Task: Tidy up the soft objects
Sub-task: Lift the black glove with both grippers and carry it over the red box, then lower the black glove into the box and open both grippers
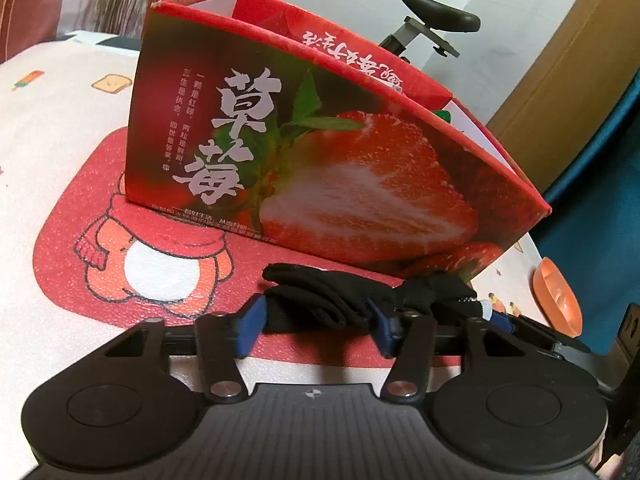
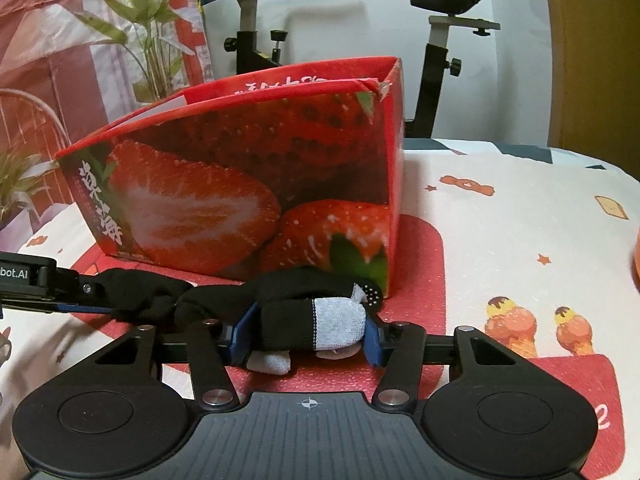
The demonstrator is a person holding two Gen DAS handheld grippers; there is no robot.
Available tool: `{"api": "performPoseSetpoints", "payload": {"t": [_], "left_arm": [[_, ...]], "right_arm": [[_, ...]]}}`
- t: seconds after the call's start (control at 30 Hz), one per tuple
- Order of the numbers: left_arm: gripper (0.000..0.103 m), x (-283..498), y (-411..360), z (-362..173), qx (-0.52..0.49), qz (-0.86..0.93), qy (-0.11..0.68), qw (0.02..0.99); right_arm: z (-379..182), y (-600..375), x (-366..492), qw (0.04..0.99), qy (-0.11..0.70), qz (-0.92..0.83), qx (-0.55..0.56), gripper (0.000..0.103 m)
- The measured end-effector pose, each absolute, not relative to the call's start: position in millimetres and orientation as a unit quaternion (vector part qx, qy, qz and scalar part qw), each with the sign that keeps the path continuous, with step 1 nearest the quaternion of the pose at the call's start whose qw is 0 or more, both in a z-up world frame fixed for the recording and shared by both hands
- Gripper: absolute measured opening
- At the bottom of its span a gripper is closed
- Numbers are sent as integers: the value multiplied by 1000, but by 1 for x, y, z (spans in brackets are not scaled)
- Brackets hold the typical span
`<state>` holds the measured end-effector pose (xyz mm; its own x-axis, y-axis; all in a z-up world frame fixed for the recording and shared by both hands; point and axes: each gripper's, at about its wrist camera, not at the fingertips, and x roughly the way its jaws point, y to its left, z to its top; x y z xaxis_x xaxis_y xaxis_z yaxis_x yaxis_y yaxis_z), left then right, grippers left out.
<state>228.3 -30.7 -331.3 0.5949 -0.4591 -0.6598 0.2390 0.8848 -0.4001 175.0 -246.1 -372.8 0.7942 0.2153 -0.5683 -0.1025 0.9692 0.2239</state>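
A black sock with a grey toe (image 2: 340, 318) stretches between both grippers just in front of the open red strawberry box (image 1: 320, 160), which stands on a red mat (image 1: 80, 216). My left gripper (image 1: 316, 320) is shut on the sock's black end (image 1: 320, 300). My right gripper (image 2: 306, 334) is shut on the grey toe end. The left gripper's fingers (image 2: 72, 284) show at the left of the right wrist view, holding the far end. The box also shows in the right wrist view (image 2: 240, 184).
The table has a white cartoon-print cloth (image 2: 520, 220). An orange bowl (image 1: 556, 298) sits at the table's right edge. An exercise bike (image 2: 440, 40) and plants (image 2: 152, 20) stand behind the table.
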Motion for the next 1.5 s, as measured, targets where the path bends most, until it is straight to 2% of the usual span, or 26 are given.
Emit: {"api": "performPoseSetpoints", "payload": {"t": [0.2,0.27,0.37,0.5,0.63,0.97,1.5], "left_arm": [[44,228,-27,-333,-139,-194,405,883],[22,228,-26,-334,-138,-199,407,881],[19,227,-25,-335,-143,-207,408,878],[17,224,-23,-335,-146,-212,405,877],[14,220,-24,-330,-134,-213,399,882],[14,200,-10,-292,-110,-211,353,905],[14,182,3,-202,-74,-230,235,942]], "right_arm": [[-373,-242,175,943,308,99,80,42],[-373,-242,175,943,307,102,79,41],[-373,-241,175,942,307,109,76,40],[-374,-245,176,940,310,112,90,35],[-370,-245,174,938,311,121,93,15],[-335,-237,159,944,283,144,94,12],[-246,-223,141,965,183,173,80,12]]}}
